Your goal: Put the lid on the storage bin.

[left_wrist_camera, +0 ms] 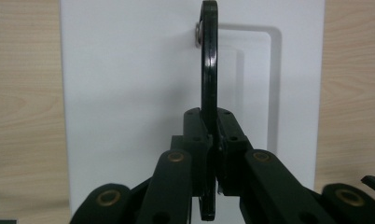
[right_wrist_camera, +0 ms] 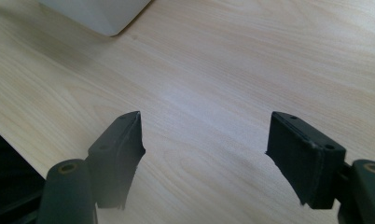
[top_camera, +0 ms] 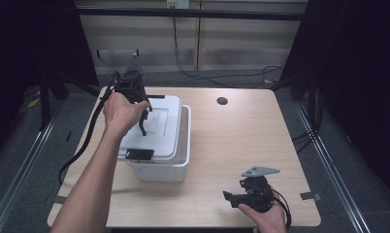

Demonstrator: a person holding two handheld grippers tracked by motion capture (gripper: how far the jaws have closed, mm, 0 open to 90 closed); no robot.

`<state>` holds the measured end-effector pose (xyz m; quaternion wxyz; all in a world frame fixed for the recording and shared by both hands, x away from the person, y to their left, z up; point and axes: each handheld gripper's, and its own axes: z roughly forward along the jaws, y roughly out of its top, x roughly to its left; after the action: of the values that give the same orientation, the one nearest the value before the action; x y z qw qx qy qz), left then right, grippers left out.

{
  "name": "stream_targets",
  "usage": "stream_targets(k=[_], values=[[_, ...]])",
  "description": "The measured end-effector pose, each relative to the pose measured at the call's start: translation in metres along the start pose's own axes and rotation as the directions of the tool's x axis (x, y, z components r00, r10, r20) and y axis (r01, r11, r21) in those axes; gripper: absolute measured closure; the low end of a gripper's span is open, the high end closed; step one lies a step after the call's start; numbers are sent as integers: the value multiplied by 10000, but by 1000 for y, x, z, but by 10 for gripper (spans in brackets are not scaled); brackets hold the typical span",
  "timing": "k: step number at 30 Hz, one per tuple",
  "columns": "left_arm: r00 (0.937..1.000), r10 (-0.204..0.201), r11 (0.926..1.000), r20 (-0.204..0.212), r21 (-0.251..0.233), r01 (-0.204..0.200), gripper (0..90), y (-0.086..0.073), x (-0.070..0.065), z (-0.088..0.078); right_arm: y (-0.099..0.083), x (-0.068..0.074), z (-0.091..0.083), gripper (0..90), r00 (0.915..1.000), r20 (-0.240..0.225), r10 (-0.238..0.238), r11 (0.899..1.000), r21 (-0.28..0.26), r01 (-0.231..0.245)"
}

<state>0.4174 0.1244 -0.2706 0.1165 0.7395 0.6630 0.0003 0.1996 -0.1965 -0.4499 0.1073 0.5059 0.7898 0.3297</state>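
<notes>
High view has us with the left gripper (top_camera: 143,110) clamped tight on the black handle (left_wrist_camera: 209,70) of the white lid (top_camera: 156,128) atop the box (top_camera: 181,165) at nine o'clock on the tabletop (top_camera: 241,141), the right gripper (right_wrist_camera: 204,154) resting agape and empty, so next we likely lift the lid straight up.

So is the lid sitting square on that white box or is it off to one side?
Shifted: the lid sits askew, leaving the box's right rim uncovered.
</notes>
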Motion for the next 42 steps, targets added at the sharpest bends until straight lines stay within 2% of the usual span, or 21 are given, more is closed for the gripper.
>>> stream_targets(k=[4, 5, 6, 11, 12, 14, 16, 18, 22, 26, 32, 33, 40, 42], values=[[9998, -185, 9998, -61, -32, 185, 849, 0, 0, 1, 0, 0, 0, 262, 10000, -10, -8, 10000, 5, 8], [9992, -376, 9991, -112, -207, 374, 849, -1, 0, 0, 0, 0, 0, 262, 10000, -10, -11, 10000, 5, 11], [9991, -405, 9990, -123, -214, 402, 849, -1, -1, 0, 0, 0, 0, 262, 10000, -12, -12, 10000, 9, 12], [9996, -271, 9996, 46, -59, 271, 849, 0, -6, 6, 0, 0, 0, 262, 10000, -12, -19, 10000, 26, 19], [9991, -419, 9986, 75, -323, 422, 849, -1, -7, 7, 0, 0, 0, 262, 10000, -8, -23, 10000, 26, 23], [9993, -326, 9994, 178, -118, 328, 848, 0, -10, 9, 0, 1, 0, 262, 10000, 2, -28, 10000, 26, 28], [9988, -407, 9988, 291, -263, 414, 849, 0, -10, 10, 0, 1, 0, 262, 10000, -5, -44, 10000, 21, 44], [9993, -318, 9994, 194, -109, 320, 849, 0, -12, 11, 0, 0, 0, 262, 10000, -2, -30, 10000, 22, 30], [9994, -323, 9992, 144, -218, 326, 849, 0, -15, 15, 0, 1, 0, 262, 10000, 19, -74, 10000, 28, 73], [9993, -285, 9995, 232, -144, 289, 849, 0, -17, 17, 0, 1, 0, 262, 10000, 12, -67, 10000, 33, 67], [9997, -216, 9997, 111, -96, 217, 849, -1, -21, 21, 0, 1, 0, 262, 10000, 26, -68, 10000, 37, 68], [9996, -201, 9998, 201, -19, 202, 848, -1, -22, 22, 0, 1, 0, 262, 10000, 23, -68, 10000, 44, 68], [9995, -297, 9994, 115, -199, 299, 848, -3, -26, 25, 0, 1, 0, 262, 10000, 34, -82, 10000, 40, 82], [9996, -219, 9997, 164, -73, 220, 847, -3, -26, 24, 0, 1, 0, 262, 10000, 29, -80, 10000, 57, 80]])
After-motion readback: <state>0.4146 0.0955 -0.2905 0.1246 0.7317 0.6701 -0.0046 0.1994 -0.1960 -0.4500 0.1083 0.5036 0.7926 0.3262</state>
